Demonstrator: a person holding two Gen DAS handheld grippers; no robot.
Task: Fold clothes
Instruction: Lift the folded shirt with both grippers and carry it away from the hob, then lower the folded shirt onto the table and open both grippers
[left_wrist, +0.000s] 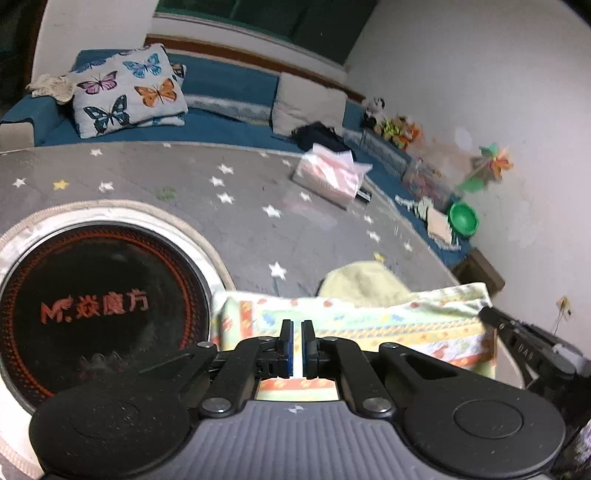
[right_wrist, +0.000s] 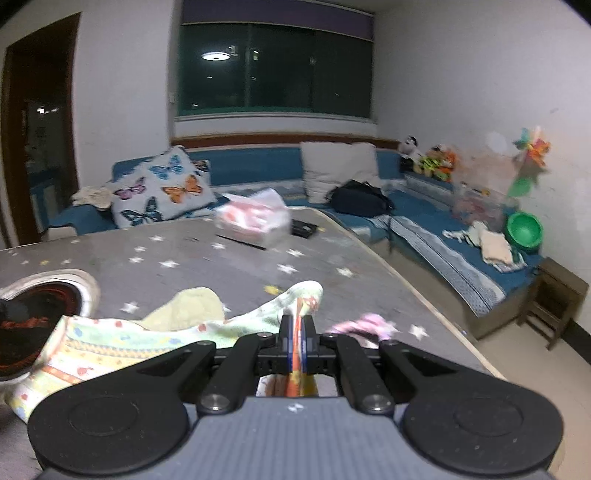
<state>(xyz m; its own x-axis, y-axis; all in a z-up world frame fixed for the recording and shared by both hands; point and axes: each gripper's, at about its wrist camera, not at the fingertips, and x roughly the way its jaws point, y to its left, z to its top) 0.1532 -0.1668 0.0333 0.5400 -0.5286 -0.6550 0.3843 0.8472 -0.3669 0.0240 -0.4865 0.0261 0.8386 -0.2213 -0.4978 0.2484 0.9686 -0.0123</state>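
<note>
Both the right gripper (right_wrist: 296, 325) and left gripper (left_wrist: 296, 328) pinch the patterned cloth (left_wrist: 369, 325), stretched sideways between them.

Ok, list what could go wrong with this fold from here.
1. The right hand-held gripper pinches only a bunched edge of the patterned cloth; it may slip out.
2. The cloth sags beside the round heater plate and could drag onto it.
3. The yellow garment lies underneath and could get swept along.
</note>
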